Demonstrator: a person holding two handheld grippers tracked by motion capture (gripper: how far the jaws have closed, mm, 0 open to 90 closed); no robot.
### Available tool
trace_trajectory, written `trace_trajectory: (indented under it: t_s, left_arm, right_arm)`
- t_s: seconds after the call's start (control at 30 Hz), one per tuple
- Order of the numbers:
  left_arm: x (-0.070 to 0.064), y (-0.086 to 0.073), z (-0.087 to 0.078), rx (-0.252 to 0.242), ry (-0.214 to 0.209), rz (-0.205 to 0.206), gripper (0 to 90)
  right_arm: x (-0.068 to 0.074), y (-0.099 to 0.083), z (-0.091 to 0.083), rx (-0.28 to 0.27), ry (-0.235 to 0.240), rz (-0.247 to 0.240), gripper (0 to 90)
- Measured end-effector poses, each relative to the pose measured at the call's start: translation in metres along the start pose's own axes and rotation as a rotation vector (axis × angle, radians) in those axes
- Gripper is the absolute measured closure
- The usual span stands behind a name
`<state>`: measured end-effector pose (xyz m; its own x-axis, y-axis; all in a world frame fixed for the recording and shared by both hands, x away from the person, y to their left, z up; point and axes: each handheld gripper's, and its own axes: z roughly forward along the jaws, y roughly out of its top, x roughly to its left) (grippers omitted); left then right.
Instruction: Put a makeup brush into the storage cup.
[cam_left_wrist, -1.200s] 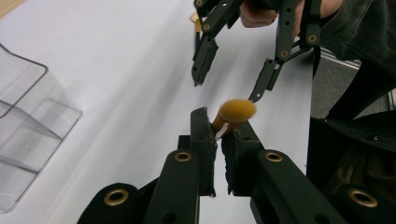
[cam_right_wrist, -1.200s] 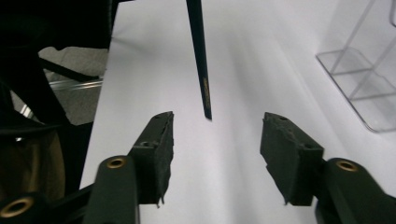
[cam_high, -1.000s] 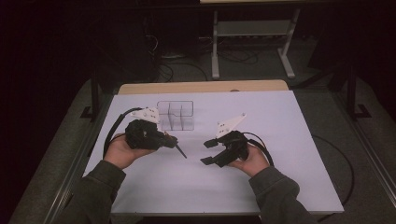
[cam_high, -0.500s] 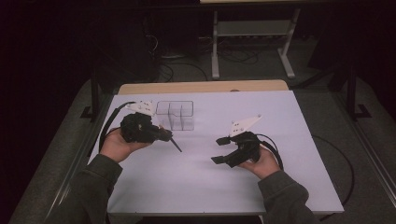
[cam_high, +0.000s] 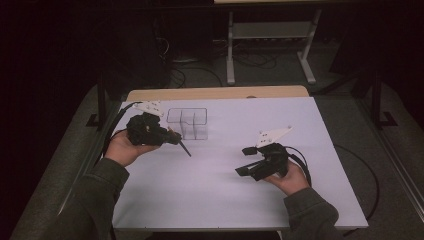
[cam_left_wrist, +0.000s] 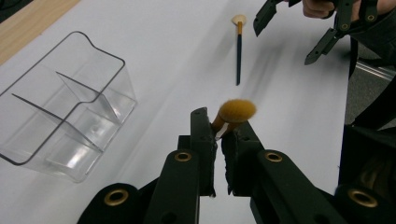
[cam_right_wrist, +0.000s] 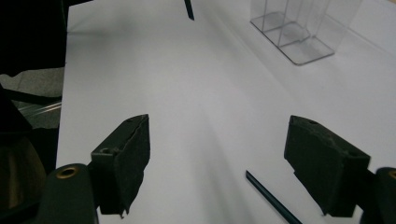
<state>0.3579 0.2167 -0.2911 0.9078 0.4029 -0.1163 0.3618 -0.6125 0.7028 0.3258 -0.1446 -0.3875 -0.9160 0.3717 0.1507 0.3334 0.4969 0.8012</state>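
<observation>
My left gripper (cam_left_wrist: 219, 130) is shut on a makeup brush (cam_left_wrist: 237, 111) just below its orange-brown bristles. In the high view the left gripper (cam_high: 170, 137) hovers beside a clear divided organizer (cam_high: 188, 123), and the brush's dark handle (cam_high: 184, 147) sticks out toward the table's middle. A second brush (cam_left_wrist: 238, 51) with a cream fan head lies flat on the white table. My right gripper (cam_right_wrist: 224, 163) stands open just above its thin dark handle (cam_right_wrist: 271, 198). In the high view the right gripper (cam_high: 250, 167) is at the front right, with nothing between its jaws.
The organizer (cam_left_wrist: 60, 107) has empty compartments and stands at the back left of the white table top (cam_high: 225, 200). A wooden strip (cam_high: 215, 93) runs along the far edge. Cables trail from both grippers. A metal stand (cam_high: 270, 35) is on the dark floor beyond.
The hands have drawn apart. My left gripper carried the brush back and left, toward the organizer. My right gripper moved right and slightly nearer the front edge, still open.
</observation>
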Motion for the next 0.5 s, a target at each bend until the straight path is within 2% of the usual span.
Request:
trace_trajectory:
  t_s: [0.13,0.37,0.5]
  left_arm:
    - [0.004,0.002,-0.002,0.006,0.009,-0.002,83.2]
    - [0.012,0.007,-0.011,0.002,0.029,-0.016,83.2]
    - [0.016,0.011,-0.009,0.010,0.034,-0.025,83.2]
  right_arm:
    - [-0.001,-0.005,-0.007,-0.022,-0.014,0.008,21.2]
    - [-0.003,-0.017,-0.012,-0.020,-0.037,0.035,19.9]
    - [-0.003,-0.021,-0.017,-0.033,-0.052,0.045,19.0]
